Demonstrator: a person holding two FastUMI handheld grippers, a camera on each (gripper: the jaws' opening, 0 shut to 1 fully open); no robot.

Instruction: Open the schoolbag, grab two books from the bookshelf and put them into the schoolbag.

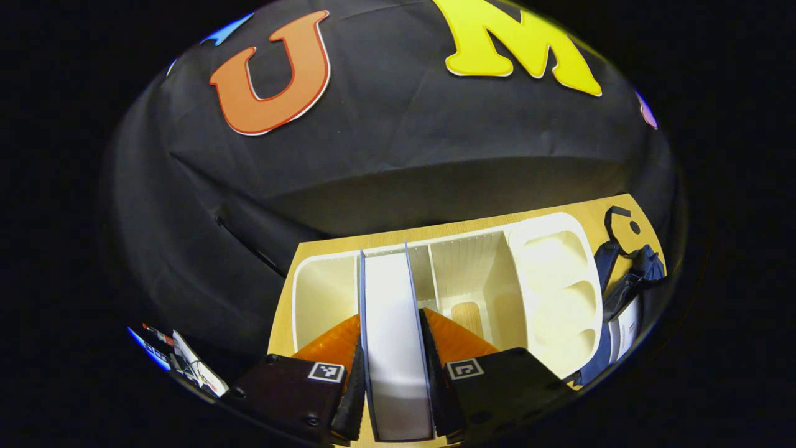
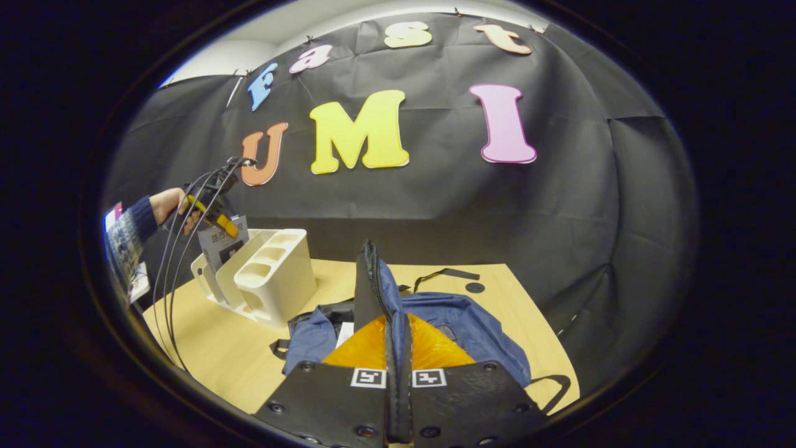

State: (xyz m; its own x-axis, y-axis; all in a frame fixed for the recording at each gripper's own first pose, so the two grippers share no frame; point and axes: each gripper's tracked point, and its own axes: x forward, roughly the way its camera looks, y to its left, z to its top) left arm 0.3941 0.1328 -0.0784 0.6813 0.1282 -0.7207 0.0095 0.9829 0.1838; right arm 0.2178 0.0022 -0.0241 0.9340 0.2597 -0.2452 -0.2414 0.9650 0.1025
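My left gripper [image 1: 393,367] is shut on a book [image 1: 387,286] with blue covers and white page edges, held upright over the left slots of the white bookshelf [image 1: 472,274]. The blue schoolbag [image 1: 612,292] lies to the shelf's right. In the right gripper view my right gripper [image 2: 398,326] is shut on the raised zipper edge [image 2: 372,280] of the schoolbag [image 2: 460,323], holding the flap up. Far left there, a hand holds the left gripper [image 2: 214,208] with the book [image 2: 222,244] just above the bookshelf [image 2: 273,274].
Bag and shelf rest on a light wooden table [image 2: 205,348]. A black strap [image 2: 444,274] trails behind the bag toward the cloth wall. Cables [image 2: 171,280] hang from the left gripper down past the table's left edge.
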